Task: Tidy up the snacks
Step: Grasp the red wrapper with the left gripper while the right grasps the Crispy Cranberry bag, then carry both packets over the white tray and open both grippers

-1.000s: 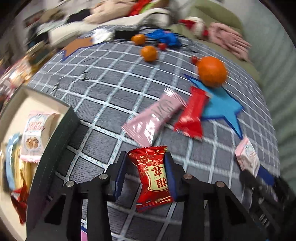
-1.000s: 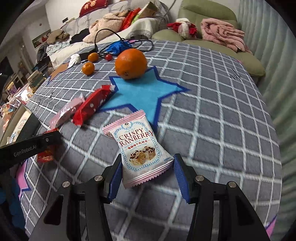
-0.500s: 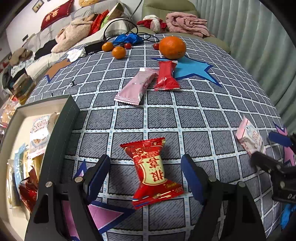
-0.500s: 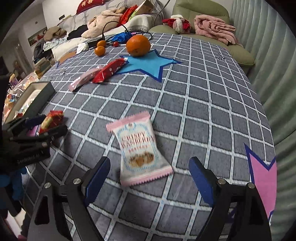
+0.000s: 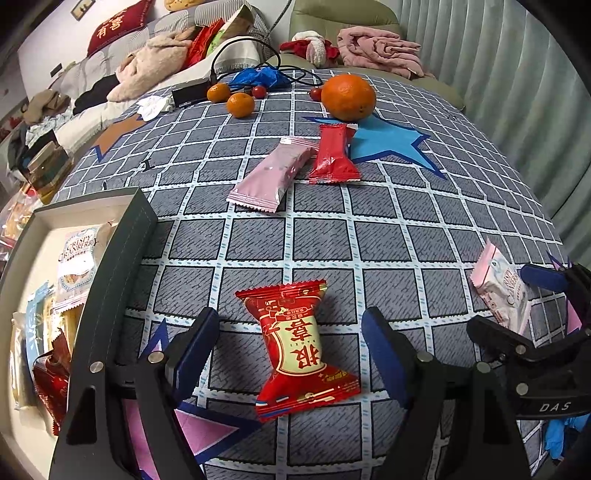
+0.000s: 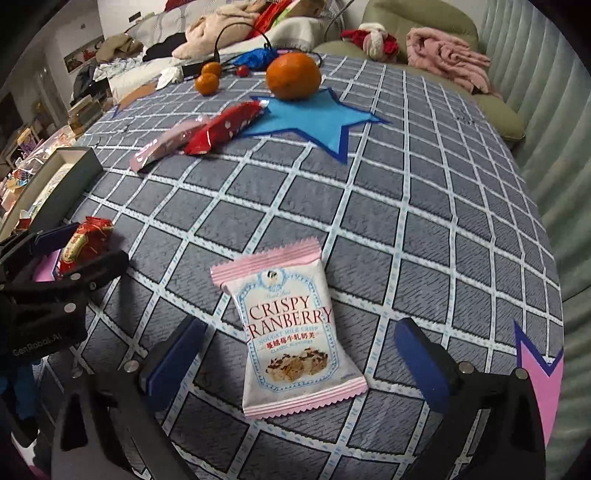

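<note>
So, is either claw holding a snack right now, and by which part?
Neither. The left claw stands open around the red candy packet, and the right claw around the cranberry packet; their jaws have just been opening, and both packets lie on the tablecloth.

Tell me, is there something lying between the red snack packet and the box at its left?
Nothing visible. Only bare checked cloth separates the red snack packet from the box, though its raised dark wall must be cleared.

Ahead of the jaws we saw a table w/ a grey checked cloth, blue star patch on it. Beyond: an olive sofa w/ a pink blanket. Right of the jaws hung a pale green curtain; far left, a white wall.
</note>
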`<state>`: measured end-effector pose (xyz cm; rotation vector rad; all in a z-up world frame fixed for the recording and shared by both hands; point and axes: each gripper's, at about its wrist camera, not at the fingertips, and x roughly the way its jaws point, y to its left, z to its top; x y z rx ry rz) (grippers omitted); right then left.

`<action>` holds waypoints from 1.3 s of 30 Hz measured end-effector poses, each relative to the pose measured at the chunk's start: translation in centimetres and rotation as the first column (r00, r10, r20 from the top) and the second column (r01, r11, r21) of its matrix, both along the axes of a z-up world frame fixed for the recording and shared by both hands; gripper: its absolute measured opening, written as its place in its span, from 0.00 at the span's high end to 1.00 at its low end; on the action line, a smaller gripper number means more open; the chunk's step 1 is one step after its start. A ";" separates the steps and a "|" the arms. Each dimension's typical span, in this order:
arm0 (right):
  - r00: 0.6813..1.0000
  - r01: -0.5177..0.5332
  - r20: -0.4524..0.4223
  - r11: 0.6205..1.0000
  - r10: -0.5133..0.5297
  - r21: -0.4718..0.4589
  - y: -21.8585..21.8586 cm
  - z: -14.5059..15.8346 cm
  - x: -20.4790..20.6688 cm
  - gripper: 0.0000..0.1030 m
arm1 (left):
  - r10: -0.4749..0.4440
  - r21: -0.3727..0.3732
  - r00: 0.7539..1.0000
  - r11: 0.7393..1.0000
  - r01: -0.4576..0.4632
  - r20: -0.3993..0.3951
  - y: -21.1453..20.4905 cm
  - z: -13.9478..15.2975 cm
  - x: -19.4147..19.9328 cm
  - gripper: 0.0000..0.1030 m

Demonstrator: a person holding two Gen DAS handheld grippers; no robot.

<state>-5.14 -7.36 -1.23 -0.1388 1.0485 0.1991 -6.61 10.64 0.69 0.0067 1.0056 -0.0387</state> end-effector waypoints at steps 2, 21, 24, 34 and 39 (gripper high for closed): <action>1.000 0.002 0.004 1.000 -0.002 0.001 0.0 0.0 -0.1 0.00 | 0.002 0.000 1.000 1.000 -0.002 0.001 0.0 0.0 0.0 0.20; 1.000 -0.004 -0.001 1.000 0.004 -0.001 0.0 0.0 -0.1 0.00 | 0.015 0.000 1.000 1.000 -0.015 -0.001 -0.3 -0.1 0.4 0.15; 1.000 -0.002 -0.006 1.000 0.002 -0.002 0.0 0.0 0.0 0.00 | 0.020 0.002 1.000 1.000 -0.020 -0.006 -0.3 0.0 0.6 0.15; 1.000 0.011 -0.025 1.000 -0.010 0.016 0.9 1.3 -0.5 0.62 | -0.032 -0.037 0.999 0.999 0.031 -0.025 -0.4 0.7 0.2 0.59; 1.000 0.017 -0.020 0.996 -0.015 0.088 0.6 1.9 -2.1 0.62 | -0.052 -0.090 0.999 0.995 0.052 0.010 0.3 2.1 -1.9 0.60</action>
